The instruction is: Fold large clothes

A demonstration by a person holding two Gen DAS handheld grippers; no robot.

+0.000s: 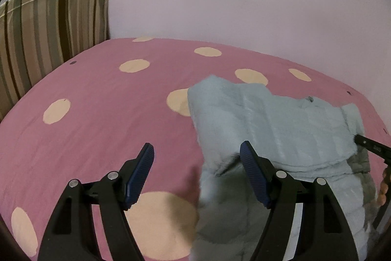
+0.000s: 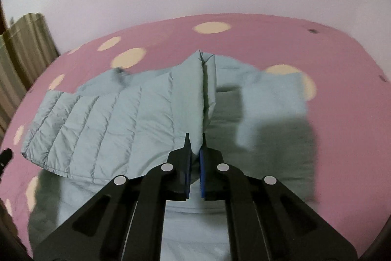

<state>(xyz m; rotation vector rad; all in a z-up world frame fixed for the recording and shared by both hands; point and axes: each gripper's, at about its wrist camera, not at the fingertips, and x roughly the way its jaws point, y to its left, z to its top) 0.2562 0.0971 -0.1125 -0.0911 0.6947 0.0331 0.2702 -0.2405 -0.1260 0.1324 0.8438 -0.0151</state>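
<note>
Right tool [image 2: 195,138] clamped on jacket [image 2: 117,119]

The jacket [image 2: 110,119] is thin, quilted cloth with a faint sheen, stitched into puffy channels and creased where it folds, and it lies on a matt woven bedsheet [image 1: 97,114], pink with flat cream dots. Over the jacket, the right gripper [image 2: 195,146] and, at the jacket's edge, the left gripper [image 1: 196,158] are matt black plastic with bright round metal pins and ribbed blue rubbery pads [image 1: 251,170]. Beyond the sheet's far corner from the jacket stands a striped cloth cushion [image 1: 48,23], soft and dull.
</note>
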